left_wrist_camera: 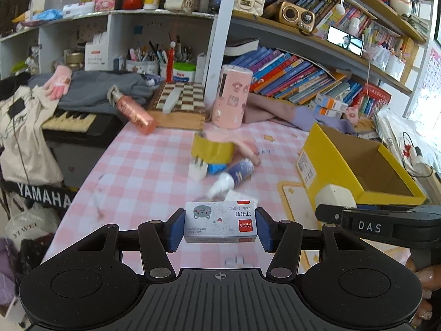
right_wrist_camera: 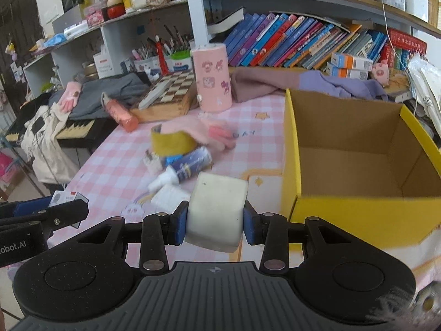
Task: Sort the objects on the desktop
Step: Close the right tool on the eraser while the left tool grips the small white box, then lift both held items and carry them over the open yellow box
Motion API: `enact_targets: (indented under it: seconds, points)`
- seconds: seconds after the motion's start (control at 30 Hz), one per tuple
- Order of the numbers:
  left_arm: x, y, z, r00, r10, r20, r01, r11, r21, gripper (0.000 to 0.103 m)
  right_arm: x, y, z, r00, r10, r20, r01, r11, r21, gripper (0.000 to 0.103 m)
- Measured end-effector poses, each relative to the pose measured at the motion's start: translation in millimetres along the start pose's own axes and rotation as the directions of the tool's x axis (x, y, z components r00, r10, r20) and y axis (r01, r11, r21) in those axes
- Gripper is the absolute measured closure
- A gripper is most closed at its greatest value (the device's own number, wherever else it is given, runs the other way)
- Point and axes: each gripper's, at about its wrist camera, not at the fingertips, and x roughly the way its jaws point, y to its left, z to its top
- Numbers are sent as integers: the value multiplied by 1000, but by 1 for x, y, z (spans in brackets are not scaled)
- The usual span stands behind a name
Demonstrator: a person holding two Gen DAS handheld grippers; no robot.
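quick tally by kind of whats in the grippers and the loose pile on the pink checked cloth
Held staple box: 1
Held white block: 1
Yellow tape roll: 1
White plug adapter: 1
Blue tube: 1
Pink glove: 1
Total: 6

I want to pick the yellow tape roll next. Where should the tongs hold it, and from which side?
Grip the yellow tape roll across its outer wall, coming from above. It stands on its flat face, so the round sides are exposed, though the pink glove leans on its far edge.

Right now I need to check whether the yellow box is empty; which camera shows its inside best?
The right wrist view: the yellow box fills its right side, floor bare. The left wrist view shows the yellow box obliquely, its floor partly hidden.
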Motion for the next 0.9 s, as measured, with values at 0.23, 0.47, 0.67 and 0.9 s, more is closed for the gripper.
enact_targets:
  seconds: [0.23,0.47,0.67,0.9]
  points:
    - [-29,7,-25,999,-29,-13,29,1000,-7,50,-27,19,-36,1000,1,-20,-1,1000,-19,67]
    - [-49,-1,-47,996,-85,-39,86,995,42,50,-55,25,-65,999,-33,-35,34,999,11,67]
    - [-54,-15,-53,986,-153,-59,159,982,103,50,-71,12,-86,994,-72,-84,81,991,110,67]
    - [-50,-37,-58,962,-254,-104,268,949,165,50,-94,-4,-103,984,-149,-95,165,967,194,67]
